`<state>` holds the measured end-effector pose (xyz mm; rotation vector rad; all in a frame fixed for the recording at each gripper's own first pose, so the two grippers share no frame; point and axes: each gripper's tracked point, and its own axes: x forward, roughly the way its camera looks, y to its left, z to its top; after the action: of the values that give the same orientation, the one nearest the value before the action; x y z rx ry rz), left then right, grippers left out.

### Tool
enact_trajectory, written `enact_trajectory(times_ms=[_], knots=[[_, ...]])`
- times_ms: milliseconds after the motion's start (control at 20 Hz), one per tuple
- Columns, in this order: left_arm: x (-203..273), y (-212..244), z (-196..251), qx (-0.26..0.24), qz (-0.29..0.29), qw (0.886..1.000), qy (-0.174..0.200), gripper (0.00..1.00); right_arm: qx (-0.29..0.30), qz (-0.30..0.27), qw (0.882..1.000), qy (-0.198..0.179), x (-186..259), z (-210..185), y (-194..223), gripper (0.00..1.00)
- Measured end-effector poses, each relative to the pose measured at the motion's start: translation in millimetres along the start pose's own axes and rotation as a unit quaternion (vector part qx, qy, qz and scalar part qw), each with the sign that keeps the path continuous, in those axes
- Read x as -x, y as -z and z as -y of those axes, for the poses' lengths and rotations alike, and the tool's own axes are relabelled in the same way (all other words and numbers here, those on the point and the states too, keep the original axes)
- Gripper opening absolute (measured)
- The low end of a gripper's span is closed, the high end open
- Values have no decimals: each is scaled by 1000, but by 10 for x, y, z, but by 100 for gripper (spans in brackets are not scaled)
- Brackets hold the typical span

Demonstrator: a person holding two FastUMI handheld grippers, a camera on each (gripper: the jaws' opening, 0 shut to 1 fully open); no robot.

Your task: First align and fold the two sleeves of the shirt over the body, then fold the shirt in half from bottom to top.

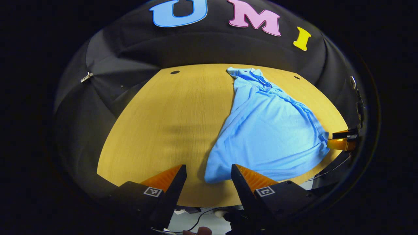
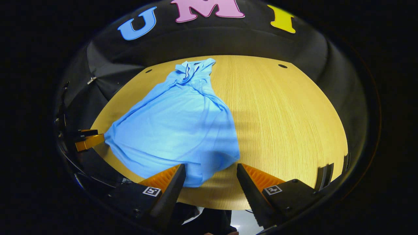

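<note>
The shirt [image 1: 267,130] [image 2: 176,127] is plain light blue and lies on the wooden table [image 1: 169,124] [image 2: 287,124]. Its collar end sits bunched and narrow at the far side, near the table's back edge. From there the cloth fans out wide toward the near edge, creased along the sides, the bottom hem rumpled. The sleeves cannot be made out.

Bright overhead light on the bench [image 1: 169,114]; soft shadows cross it. Sharp centre, strong fisheye bending toward dim edges.
</note>
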<state>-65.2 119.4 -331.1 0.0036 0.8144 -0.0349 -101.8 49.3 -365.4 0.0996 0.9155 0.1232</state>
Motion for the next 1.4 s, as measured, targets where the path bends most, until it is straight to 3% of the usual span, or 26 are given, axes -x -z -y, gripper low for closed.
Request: enact_trajectory(times_ms=[300,450,500,550,600,650,700,800,900,950,1150,1250,1300,1400], knots=[[-222,115,147,-15,-24,1000,8,88,31,-10,999,24,-180,61,51,98],[-241,145,275,-10,-31,999,24,86,53,-9,998,17,-199,3,44,99],[-257,148,356,1,-37,999,38,72,58,-5,998,16,-228,-19,10,85],[-244,129,397,5,-35,998,45,56,63,-8,998,9,-248,-67,50,82],[-262,134,440,5,-41,998,55,41,67,-5,998,4,-250,-96,19,70],[-254,128,480,6,-39,997,63,34,69,-11,998,-2,-253,-141,55,63],[-250,119,518,11,-43,996,72,19,69,-8,998,-6,-229,-176,44,43],[-244,96,518,20,-44,996,74,8,61,-11,998,-12,-255,-222,30,16],[-240,69,510,25,-40,997,66,6,42,-10,999,-24,-289,-231,21,14],[-227,49,501,25,-34,997,61,7,18,-9,999,-31,-306,-226,12,6],[-123,-204,552,36,1,998,57,6,-36,15,998,-43,-199,-187,-121,5],[-91,-421,577,56,19,997,57,6,-38,46,997,-53,-94,-243,-343,5],[-65,-555,585,65,30,996,57,2,-42,63,995,-57,-43,-264,-482,5],[-21,-887,612,78,57,994,60,6,-55,95,992,-66,49,-294,-823,5]])
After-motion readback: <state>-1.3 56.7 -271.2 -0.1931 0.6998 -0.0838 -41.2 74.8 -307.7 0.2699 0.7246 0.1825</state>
